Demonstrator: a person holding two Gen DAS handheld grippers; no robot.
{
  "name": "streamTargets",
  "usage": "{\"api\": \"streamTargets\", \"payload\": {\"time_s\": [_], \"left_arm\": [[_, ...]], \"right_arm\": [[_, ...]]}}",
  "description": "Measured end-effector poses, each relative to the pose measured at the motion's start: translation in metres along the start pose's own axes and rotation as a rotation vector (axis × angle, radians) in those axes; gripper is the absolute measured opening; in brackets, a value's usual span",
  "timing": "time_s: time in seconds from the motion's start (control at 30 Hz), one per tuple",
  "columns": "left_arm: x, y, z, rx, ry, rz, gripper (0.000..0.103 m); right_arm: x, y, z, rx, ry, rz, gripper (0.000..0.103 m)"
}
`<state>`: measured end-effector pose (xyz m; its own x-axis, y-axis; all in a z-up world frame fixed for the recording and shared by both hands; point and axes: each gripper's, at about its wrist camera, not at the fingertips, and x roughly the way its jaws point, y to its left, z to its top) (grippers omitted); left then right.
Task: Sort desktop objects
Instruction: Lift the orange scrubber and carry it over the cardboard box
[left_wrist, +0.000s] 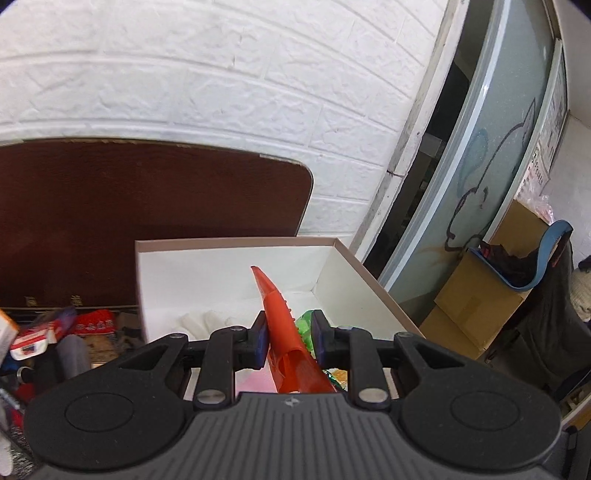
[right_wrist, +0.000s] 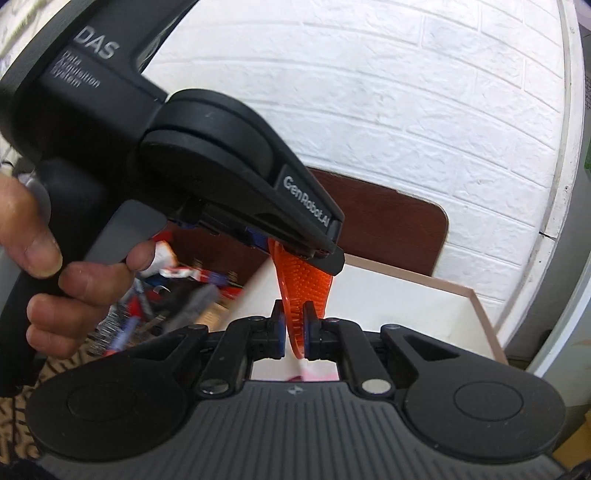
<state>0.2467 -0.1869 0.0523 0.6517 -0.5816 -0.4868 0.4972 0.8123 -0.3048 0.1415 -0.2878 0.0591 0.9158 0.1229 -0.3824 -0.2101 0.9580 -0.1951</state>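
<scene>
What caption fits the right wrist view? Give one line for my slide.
Both grippers, right and left, pinch an orange comb-like strip over the white box.

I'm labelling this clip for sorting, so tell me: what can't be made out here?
- White box contents: left wrist view, hidden behind the left gripper.
- Orange plastic piece: right wrist view, upper end hidden by the left gripper.
- Table clutter: right wrist view, blurred.

Dark brown table: open white box, cluttered packets beside it
</scene>
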Motion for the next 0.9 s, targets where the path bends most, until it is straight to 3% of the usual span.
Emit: {"api": "streamTargets", "payload": {"time_s": [0.53, 0.8, 0.9], "left_arm": [[0.117, 0.026, 0.020, -0.044, 0.165, -0.028, 0.024], [0.144, 0.040, 0.020, -0.039, 0.204, -0.004, 0.025], [0.149, 0.043, 0.020, -0.041, 0.210, 0.008, 0.030]], "right_arm": [[0.100, -0.049, -0.005, -0.100, 0.230, -0.015, 0.005], [0.142, -0.053, -0.005, -0.144, 0.353, -0.005, 0.006], [0.153, -0.053, -0.006, -0.143, 0.385, -0.010, 0.006]]}}
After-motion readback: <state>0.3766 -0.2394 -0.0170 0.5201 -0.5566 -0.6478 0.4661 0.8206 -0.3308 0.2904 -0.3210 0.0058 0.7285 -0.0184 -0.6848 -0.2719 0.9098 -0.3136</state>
